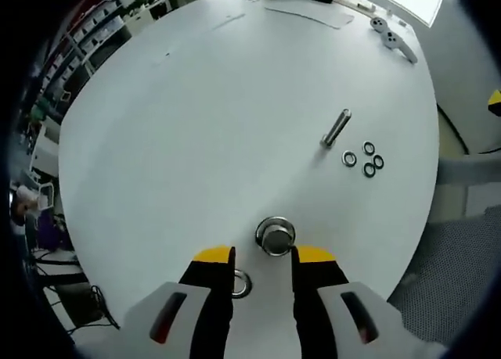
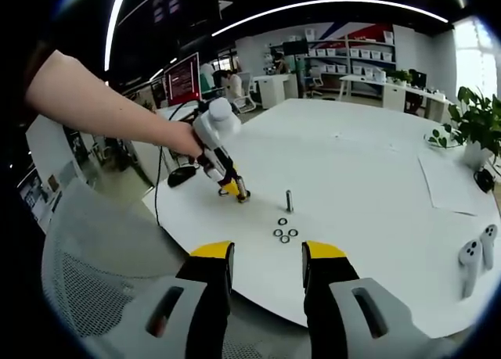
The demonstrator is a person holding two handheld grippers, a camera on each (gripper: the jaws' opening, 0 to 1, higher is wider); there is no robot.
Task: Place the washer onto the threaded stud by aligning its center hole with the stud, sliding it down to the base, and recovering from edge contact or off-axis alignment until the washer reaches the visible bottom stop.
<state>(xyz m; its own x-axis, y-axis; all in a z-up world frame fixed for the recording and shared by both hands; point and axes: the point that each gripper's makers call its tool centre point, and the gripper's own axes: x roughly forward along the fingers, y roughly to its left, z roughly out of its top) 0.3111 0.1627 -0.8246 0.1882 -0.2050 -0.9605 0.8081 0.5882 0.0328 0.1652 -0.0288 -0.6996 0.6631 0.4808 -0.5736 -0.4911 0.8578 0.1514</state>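
Note:
A tall threaded stud [image 1: 337, 128] [image 2: 289, 200] stands upright on the white round table [image 1: 196, 124] [image 2: 360, 163]. Several loose washers [image 1: 365, 159] [image 2: 283, 232] lie in a cluster beside it. In the left gripper view my left gripper [image 1: 264, 256] is open just above the table. Straight beyond its tips sits a short metal cylinder with a ring around its base [image 1: 275, 235]. One washer [image 1: 241, 285] lies flat against the inner side of the left jaw. A person's hand holds this gripper [image 2: 239, 195] left of the stud. My right gripper [image 2: 268, 252] is open and empty, off the table's near edge.
Two white controllers [image 1: 395, 37] [image 2: 473, 257] lie on the table, with a sheet of paper [image 2: 450, 183] nearby. A potted plant [image 2: 470, 120] stands at one side. A grey mesh chair [image 2: 86, 281] [image 1: 446, 273] sits beside the table edge. Desks and shelves fill the background.

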